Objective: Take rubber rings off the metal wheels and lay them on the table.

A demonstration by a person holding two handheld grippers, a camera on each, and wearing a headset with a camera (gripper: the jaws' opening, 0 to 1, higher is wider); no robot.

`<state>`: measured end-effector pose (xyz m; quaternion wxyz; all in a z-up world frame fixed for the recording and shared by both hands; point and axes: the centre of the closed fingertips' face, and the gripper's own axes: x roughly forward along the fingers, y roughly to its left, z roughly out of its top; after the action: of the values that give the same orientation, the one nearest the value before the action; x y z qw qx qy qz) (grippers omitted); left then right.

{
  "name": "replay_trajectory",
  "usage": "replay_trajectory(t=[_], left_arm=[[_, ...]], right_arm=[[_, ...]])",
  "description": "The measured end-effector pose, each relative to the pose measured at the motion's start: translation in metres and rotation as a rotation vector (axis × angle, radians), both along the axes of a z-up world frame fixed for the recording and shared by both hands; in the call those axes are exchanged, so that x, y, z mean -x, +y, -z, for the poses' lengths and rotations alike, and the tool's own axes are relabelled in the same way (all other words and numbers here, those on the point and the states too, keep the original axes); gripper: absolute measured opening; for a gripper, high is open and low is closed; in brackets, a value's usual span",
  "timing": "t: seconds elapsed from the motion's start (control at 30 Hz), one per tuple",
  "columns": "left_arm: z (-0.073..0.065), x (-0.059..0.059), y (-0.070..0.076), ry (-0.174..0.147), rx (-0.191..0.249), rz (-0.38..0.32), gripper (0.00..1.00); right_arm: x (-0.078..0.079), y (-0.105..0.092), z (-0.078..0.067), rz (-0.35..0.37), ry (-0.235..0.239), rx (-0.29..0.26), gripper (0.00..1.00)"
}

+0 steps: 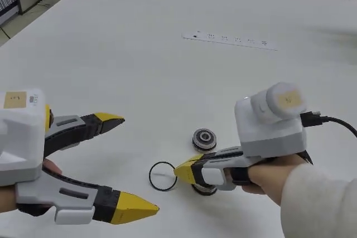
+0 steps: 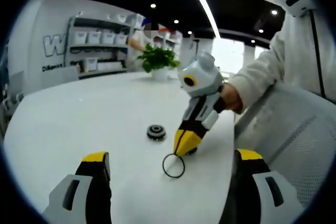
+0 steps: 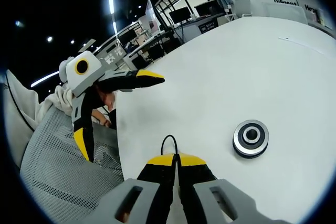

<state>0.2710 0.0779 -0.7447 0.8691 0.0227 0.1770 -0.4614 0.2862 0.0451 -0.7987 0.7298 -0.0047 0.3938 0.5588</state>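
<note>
Right gripper is held low over the white table in a hand, and its jaws are seen closed tight together, yellow tips touching. A black rubber ring is laid flat on the table just in front of those tips, its near edge meeting them. In the right gripper view a thin arc of the ring is seen rising from between the tips, but whether it is actually pinched cannot be told. One metal wheel is set flat on the table just beyond the right gripper, apart from the ring, with a dark outer band and a bright hub turned upward. A second wheel is partly hidden beneath the right gripper's body, close to the ring. At the near left, the left gripper is held clear of the ring and wheels, its jaws spread wide with nothing between them and pointed toward the ring. A white socket strip is seen farther back on the table, well apart from everything else.
</note>
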Motion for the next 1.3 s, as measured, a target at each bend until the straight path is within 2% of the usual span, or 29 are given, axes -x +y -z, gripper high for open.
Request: replay_trajectory(t=[0.2, 0.4, 0.63, 1.13, 1.3], left_arm=[[0.001, 0.001, -0.001, 0.005, 0.0, 0.006, 1.0], [0.001, 0.001, -0.001, 0.007, 0.005, 0.004, 1.0], [0.0, 0.002, -0.001, 0.007, 0.007, 0.004, 1.0], [-0.003, 0.0, 0.001, -0.002, 0.009, -0.006, 0.99], [-0.003, 0.002, 0.0, 0.005, 0.014, -0.002, 1.0]], right_arm=[[-0.002, -0.001, 0.0, -0.005, -0.022, 0.008, 0.0], [-0.005, -0.003, -0.001, -0.004, -0.051, 0.019, 0.04], [-0.011, -0.007, -0.008, 0.008, -0.062, 0.003, 0.06], [-0.039, -0.025, -0.044, 0.082, -0.146, -0.064, 0.11], [-0.047, -0.03, -0.059, 0.102, -0.185, -0.088, 0.12]])
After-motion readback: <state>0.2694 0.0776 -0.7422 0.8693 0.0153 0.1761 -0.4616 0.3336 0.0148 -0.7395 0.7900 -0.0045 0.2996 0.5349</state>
